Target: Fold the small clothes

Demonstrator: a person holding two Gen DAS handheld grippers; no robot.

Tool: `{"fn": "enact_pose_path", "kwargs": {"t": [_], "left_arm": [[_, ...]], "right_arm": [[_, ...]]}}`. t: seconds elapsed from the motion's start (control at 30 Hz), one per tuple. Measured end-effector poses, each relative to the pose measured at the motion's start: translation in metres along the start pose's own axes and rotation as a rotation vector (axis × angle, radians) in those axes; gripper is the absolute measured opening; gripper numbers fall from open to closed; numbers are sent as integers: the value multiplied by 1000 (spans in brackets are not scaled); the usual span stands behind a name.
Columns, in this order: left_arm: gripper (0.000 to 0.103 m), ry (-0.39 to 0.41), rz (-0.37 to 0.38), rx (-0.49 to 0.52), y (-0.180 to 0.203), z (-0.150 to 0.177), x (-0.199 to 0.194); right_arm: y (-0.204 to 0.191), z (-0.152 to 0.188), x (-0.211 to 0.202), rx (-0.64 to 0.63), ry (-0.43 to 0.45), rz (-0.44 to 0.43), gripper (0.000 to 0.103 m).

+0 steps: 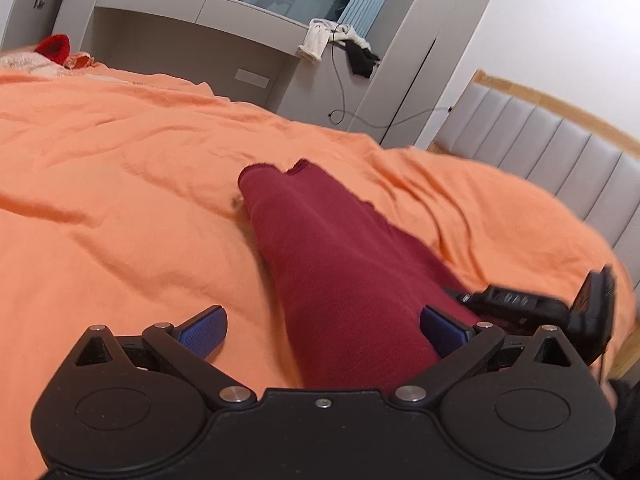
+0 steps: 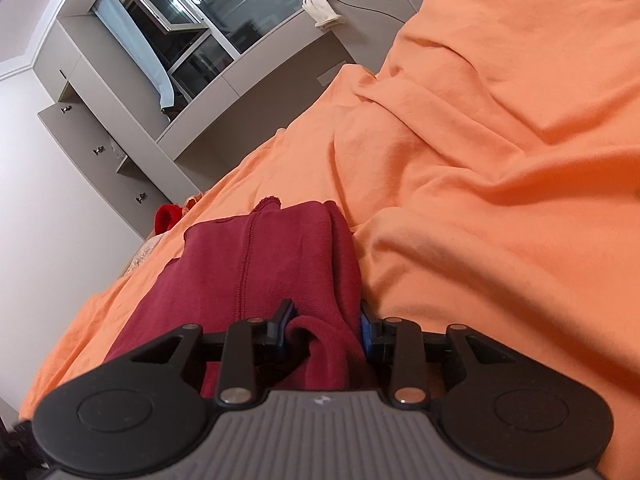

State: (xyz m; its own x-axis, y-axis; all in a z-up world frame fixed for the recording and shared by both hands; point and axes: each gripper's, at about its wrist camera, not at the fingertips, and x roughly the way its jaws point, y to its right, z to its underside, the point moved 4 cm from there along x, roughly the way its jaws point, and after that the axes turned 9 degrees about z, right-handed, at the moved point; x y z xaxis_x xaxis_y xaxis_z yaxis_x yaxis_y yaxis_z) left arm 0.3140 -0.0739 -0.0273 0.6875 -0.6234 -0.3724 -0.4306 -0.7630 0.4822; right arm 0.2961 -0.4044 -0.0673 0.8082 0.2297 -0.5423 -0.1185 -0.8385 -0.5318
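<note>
Right gripper (image 2: 324, 326) clamped on maroon garment (image 2: 272, 264) | left gripper (image 1: 322, 330) spread wide | orange bedsheet (image 1: 120, 184)

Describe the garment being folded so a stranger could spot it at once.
Start from the big orange bedspread that covers the bed. Near its middle lies a dark red knit garment, long and narrow, with a raised seam along it. It is far larger and darker than the bright red item at the bed's far edge.
</note>
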Motion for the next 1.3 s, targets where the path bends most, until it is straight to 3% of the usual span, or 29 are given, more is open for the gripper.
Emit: {"fn": "enact_pose_path", "kwargs": {"t": [0.13, 0.3, 0.4, 0.53, 0.97, 1.07, 1.3], "left_arm": [[102, -3, 28, -34, -10, -13, 3], [102, -130, 77, -108, -31, -29, 31], [102, -165, 98, -64, -35, -30, 44], [102, -130, 120, -61, -38, -23, 48], [101, -131, 149, -63, -41, -17, 49], [96, -135, 177, -89, -41, -19, 53], [82, -175, 149, -131, -37, -20, 66]], "right_arm": [[-8, 1, -2, -64, 24, 36, 33], [-33, 9, -9, -267, 90, 117, 31], [-45, 14, -12, -361, 118, 159, 30], [-42, 15, -14, -331, 108, 143, 31], [-37, 14, -16, -298, 112, 138, 32], [-37, 14, -15, -292, 112, 138, 32], [-35, 14, -16, -280, 118, 130, 32]]}}
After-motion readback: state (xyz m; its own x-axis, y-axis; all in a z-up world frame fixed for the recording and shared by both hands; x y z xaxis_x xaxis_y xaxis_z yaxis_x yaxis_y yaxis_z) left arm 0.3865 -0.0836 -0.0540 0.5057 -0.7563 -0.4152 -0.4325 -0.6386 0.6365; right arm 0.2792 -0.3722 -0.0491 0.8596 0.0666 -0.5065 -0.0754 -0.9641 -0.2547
